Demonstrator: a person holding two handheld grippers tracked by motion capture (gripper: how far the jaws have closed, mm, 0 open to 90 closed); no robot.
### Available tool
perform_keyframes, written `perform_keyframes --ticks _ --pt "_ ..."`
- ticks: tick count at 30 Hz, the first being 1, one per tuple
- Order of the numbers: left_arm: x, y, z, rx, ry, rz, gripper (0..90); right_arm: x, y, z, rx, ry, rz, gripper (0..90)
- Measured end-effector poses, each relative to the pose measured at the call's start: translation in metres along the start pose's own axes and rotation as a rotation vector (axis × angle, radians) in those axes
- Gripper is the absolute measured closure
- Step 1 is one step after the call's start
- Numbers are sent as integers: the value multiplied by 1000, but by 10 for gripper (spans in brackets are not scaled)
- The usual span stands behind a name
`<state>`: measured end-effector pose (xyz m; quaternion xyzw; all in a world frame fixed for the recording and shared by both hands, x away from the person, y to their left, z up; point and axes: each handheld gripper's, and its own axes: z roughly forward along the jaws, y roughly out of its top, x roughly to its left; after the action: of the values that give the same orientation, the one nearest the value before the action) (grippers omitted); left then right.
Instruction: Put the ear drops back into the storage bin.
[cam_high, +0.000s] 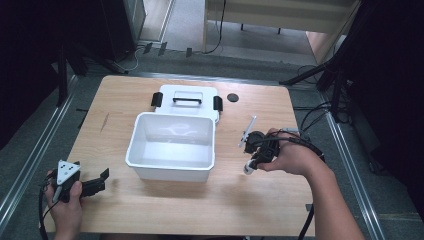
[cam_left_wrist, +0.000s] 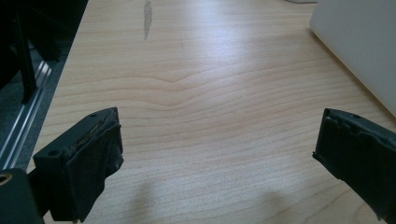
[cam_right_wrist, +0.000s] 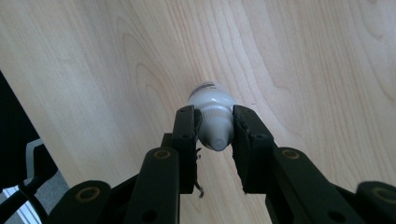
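While the left gripper (cam_high: 102, 176) rests wide open and empty at lower left, a white storage box (cam_high: 171, 145) sits mid-frame; at right, the right gripper (cam_right_wrist: 214, 128) clamps a small white bottle (cam_right_wrist: 212, 109) by its cap, above the table (cam_high: 150, 210).

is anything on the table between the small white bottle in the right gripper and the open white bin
Nothing visible: the right gripper holds the small white plastic bottle, and only bare wooden table lies between it and the open white plastic bin.
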<state>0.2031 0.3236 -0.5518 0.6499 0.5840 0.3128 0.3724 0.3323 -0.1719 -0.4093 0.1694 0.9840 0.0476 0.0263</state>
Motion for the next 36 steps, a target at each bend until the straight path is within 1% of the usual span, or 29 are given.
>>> perform_keyframes --ticks 1,2,5,6,7,8,9,10,11,12,13,14,15,20,21,23,24,26,28,29,30,31,32,35,36 --pt "0 0 0 0 0 0 14 0 0 0 0 0 0 723" --pt "0 0 0 -2 1 -2 14 0 2 -4 3 0 -3 723" --pt "0 0 0 -2 1 -2 14 -1 8 -15 -10 3 13 723" --pt "0 0 0 -3 1 -2 14 -1 12 -21 -21 1 5 723" --pt "0 0 0 -3 1 -2 14 -1 12 -21 -21 1 5 723" --pt "0 0 0 -2 1 -1 14 -2 14 -25 -24 -6 1 723" --pt "0 0 0 -3 1 -2 14 -2 18 -32 -27 -9 1 723" --pt "0 0 0 -5 1 -4 14 -3 20 -35 -30 -11 1 723" --pt "0 0 0 -5 1 -4 14 -3 20 -35 -30 -11 1 723" --pt "0 0 0 -5 1 -4 14 -3 24 -42 -32 -11 -5 723" --pt "0 0 0 -4 0 -4 14 -3 24 -42 -32 -11 -5 723" --pt "0 0 0 -3 0 -4 14 -4 28 -49 -33 -18 -10 723" --pt "0 0 0 -3 0 -4 14 -4 28 -49 -33 -18 -10 723" --pt "0 0 0 0 -1 -4 14 -3 40 -69 -40 -37 -17 723" --pt "0 0 0 0 -1 -4 14 -3 40 -69 -40 -37 -17 723" --pt "1 0 0 -4 -1 -3 14 -3 45 -76 -44 -43 -21 723" --pt "0 0 0 -4 -1 -4 14 -2 49 -80 -45 -47 -32 723" --pt "0 0 0 -6 0 -3 14 -1 52 -83 -46 -49 -32 723" --pt "0 0 0 -4 0 -4 14 1 59 -92 -44 -61 -37 722" --pt "0 0 0 -4 0 -4 14 1 59 -92 -44 -61 -37 722" --pt "0 0 0 -6 -1 -3 14 1 65 -97 -54 -62 -52 723" --pt "0 0 0 -6 -1 -3 14 1 65 -97 -54 -62 -52 723" --pt "0 0 0 -5 -2 -3 14 3 70 -100 -62 -67 -61 723" --pt "0 0 0 -7 -2 -3 14 5 75 -102 -61 -64 -64 723" --pt "1 0 0 -5 -3 -2 14 7 80 -104 -57 -66 -73 723"
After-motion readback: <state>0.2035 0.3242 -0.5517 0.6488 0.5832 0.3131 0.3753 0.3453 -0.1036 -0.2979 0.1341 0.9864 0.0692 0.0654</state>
